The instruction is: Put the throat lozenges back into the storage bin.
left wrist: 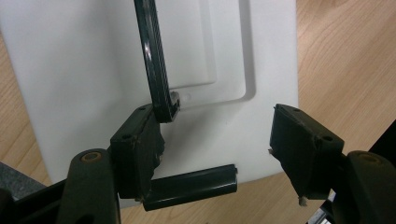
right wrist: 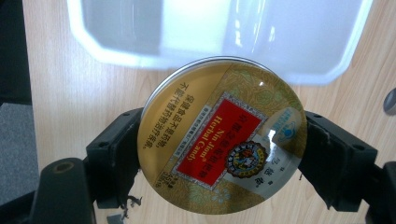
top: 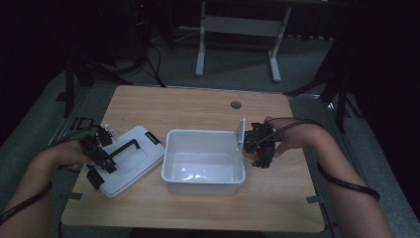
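Note:
A white bin (top: 168,148) stands open at the table's middle. Its white lid (top: 143,144) lies flat to the left, with a black handle (top: 124,147) on top. My left gripper (top: 101,171) hovers over the lid's near end. In the left gripper view its jaws (left wrist: 212,121) stand open above the lid (left wrist: 84,70). The handle bar (left wrist: 156,79) runs past the left jaw, and nothing is pinched. My right gripper (top: 260,148) is beside the bin's right wall, shut on a round gold candy tin (right wrist: 219,140) with a red label. The tin is held flat above the wood, close to the bin rim (right wrist: 121,56).
The wooden table (top: 198,106) has a small round hole (top: 236,104) near its far edge. A white flap (top: 241,131) stands upright on the bin's right rim, close to my right gripper. Dark stands and a grey frame are on the floor beyond the table.

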Motion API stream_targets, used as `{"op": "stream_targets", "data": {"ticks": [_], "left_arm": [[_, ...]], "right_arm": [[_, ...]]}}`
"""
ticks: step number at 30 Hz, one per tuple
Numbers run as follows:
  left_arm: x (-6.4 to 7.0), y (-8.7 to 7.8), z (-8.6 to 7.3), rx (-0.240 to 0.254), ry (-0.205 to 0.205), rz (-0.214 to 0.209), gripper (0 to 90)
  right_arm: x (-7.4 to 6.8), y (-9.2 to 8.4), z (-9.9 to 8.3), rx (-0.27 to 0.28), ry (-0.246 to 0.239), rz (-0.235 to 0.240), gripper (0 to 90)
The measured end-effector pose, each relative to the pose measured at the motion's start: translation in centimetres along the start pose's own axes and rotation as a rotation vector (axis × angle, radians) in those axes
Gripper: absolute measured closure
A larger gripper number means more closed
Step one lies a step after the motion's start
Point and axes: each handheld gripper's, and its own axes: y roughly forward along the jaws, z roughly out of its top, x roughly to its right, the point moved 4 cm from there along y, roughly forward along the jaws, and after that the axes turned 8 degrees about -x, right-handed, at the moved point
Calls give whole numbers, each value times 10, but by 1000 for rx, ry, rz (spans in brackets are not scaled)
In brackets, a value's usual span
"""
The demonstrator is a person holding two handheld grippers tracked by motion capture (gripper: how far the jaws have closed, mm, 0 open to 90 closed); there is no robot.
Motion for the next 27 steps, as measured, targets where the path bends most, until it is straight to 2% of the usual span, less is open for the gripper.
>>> {"op": "stream_targets", "data": {"ticks": [3,15,22,27], "left_arm": [[1,-1,0,11,1,1,332],[2,0,0,-5,7,7,333],[1,1,-1,-1,3,8,332],[1,4,-1,-6,8,2,333]], "right_arm": [[0,-1,9,-4,-16,2,204],[4,-5,48,29,-77,-15,204],[8,3,66,36,-92,-10,204],[8,17,76,33,-102,2,204]]}}
